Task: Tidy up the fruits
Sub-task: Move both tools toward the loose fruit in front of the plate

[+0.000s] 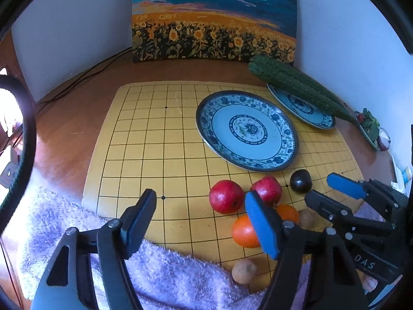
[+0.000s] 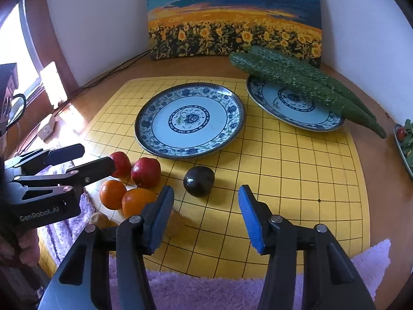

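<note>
Two red apples (image 1: pixel 225 196) (image 2: pixel 145 171), two oranges (image 1: pixel 244 231) (image 2: pixel 112 194), a dark plum (image 1: pixel 300 180) (image 2: pixel 198 180) and small brown fruits (image 1: pixel 244 270) (image 2: pixel 99 219) lie together on the yellow grid board (image 1: pixel 155 155) (image 2: pixel 296 168). A blue-patterned plate (image 1: pixel 246 129) (image 2: pixel 189 118) stands bare behind them. My left gripper (image 1: pixel 201 219) (image 2: pixel 96 159) is open and empty, just left of the fruits. My right gripper (image 2: pixel 205 206) (image 1: pixel 326 187) is open and empty, just in front of the plum.
A second blue plate (image 1: pixel 299 106) (image 2: pixel 291 106) at the back right carries green cucumbers (image 1: pixel 296 84) (image 2: pixel 304 80). A sunflower painting (image 2: pixel 232 18) leans on the wall. A purple fluffy towel (image 1: pixel 155 271) (image 2: pixel 206 292) lies at the front edge. A dish of greens (image 2: pixel 406 142) sits far right.
</note>
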